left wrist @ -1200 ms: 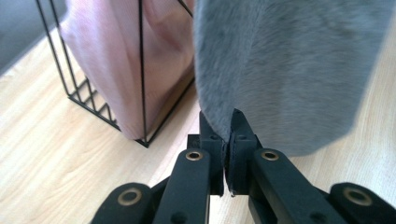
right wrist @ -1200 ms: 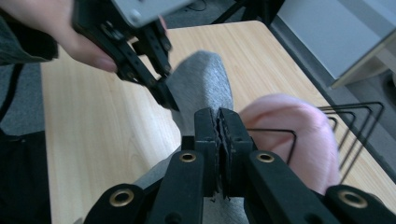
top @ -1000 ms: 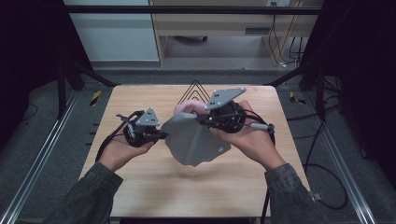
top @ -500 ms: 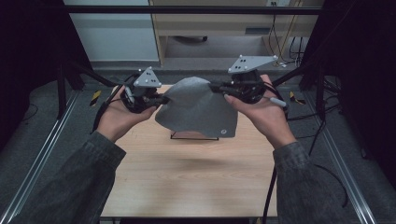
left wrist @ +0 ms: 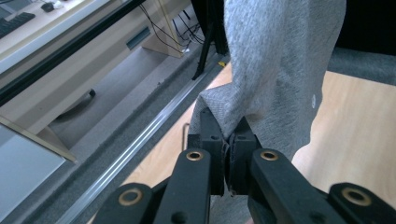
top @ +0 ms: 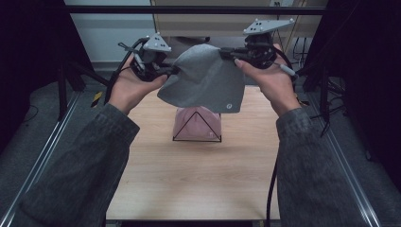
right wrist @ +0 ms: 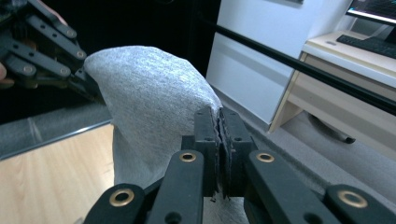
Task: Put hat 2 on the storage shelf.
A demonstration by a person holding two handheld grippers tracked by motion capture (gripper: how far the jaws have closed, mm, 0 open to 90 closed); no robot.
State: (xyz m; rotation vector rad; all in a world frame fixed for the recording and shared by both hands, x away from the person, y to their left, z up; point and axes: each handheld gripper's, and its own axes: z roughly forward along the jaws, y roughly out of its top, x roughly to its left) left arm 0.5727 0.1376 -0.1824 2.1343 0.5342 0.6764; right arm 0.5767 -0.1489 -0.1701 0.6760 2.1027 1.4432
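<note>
1. Cloth [top: 204, 78], grey, hangs in the air above the far half of the table [top: 189, 179], stretched between two hand-held grippers.
2. The left gripper [top: 171, 71] has its jaws pinched tight on the cloth's left edge; in the left gripper view the fabric [left wrist: 280, 60] is bunched between the black jaws.
3. The right gripper [top: 226, 52] clamps the opposite edge, jaws closed on the fabric [right wrist: 154, 102].
4. A small round white mark sits near the cloth's lower right corner.
5. Below the cloth, a pink folded cloth [top: 197, 124] lies on the table by a black wire stand [top: 196, 127].
</note>
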